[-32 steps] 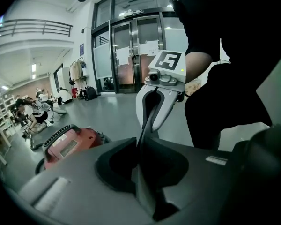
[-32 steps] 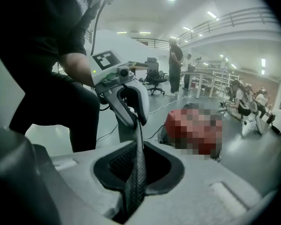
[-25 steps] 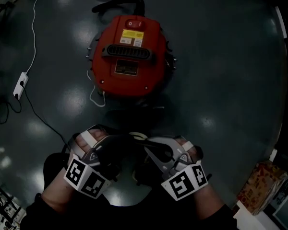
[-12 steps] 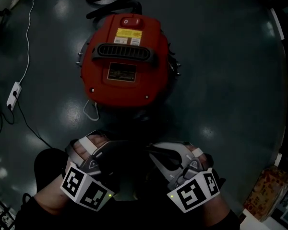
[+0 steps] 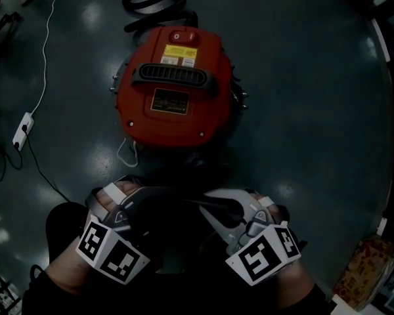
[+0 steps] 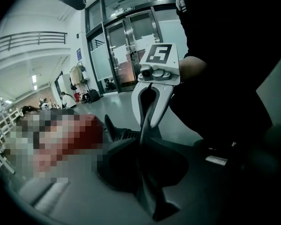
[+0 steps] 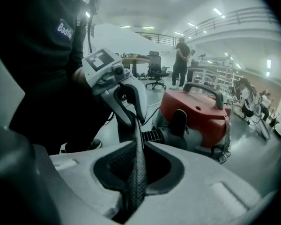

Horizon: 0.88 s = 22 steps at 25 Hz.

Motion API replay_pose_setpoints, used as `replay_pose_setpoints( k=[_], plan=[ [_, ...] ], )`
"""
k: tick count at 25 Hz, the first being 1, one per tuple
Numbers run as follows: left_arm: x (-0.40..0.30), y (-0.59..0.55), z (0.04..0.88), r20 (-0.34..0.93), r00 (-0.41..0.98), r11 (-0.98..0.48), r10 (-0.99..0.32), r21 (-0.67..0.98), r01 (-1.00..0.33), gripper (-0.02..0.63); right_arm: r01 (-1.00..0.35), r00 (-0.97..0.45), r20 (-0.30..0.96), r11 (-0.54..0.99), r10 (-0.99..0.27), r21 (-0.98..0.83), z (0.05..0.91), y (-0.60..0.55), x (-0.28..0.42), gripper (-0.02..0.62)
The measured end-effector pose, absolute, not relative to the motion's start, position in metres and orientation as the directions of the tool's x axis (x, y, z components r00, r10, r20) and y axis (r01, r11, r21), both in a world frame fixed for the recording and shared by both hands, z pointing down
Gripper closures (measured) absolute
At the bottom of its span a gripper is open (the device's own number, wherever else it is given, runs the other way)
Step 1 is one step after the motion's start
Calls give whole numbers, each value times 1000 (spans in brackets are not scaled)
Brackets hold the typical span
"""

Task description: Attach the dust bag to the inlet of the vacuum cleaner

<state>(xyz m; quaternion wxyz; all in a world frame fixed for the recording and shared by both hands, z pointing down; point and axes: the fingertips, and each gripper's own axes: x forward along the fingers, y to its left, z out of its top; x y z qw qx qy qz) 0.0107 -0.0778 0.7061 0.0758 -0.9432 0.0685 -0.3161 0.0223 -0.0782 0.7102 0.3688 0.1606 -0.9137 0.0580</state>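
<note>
The left tool (image 6: 141,146) and right tool (image 7: 139,146) are each clenched on the dark dust bag (image 7: 136,177). The bag stretches between the 2 tools, near the red vacuum cleaner (image 5: 174,90) standing on the floor (image 5: 315,110).

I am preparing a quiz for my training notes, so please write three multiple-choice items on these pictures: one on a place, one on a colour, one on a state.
1. In the head view, where does the power strip lie, seen from the vacuum cleaner?
A. to its left
B. to its right
C. on top of it

2. What colour is the vacuum cleaner's top?
A. blue
B. red
C. green

3. How do the jaws of the right gripper stand?
A. wide apart, with nothing between them
B. closed on a white cable
C. closed on the dust bag

Answers:
1 A: the power strip lies near the picture's left edge and the vacuum cleaner in the middle.
2 B: the top shows red in the head view and the right gripper view.
3 C: the dark cloth is pinched between the two jaws.
</note>
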Motion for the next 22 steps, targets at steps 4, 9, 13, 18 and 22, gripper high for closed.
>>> replay_pose_setpoints(
  k=[4, 9, 13, 18, 22],
  plan=[
    [14, -82, 707, 604, 778, -980, -171, -189, -68, 546, -351, -689, 680, 936, -251, -10, 712, -79, 25, 557],
    [21, -82, 709, 616, 772, -982, -158, -183, -55, 543, -347, -672, 692, 938, -263, 19, 713, -77, 33, 554],
    [22, -83, 709, 616, 773, -983, -151, -175, -53, 541, -329, -646, 709, 941, -282, 75, 711, -76, 36, 548],
    [21, -81, 707, 609, 779, -983, -153, -173, -58, 543, -352, -648, 707, 935, -283, 51, 708, -77, 37, 554],
    [13, -81, 705, 609, 775, -981, -168, -181, -70, 545, -353, -663, 699, 935, -269, 25, 707, -80, 31, 555]
  ],
)
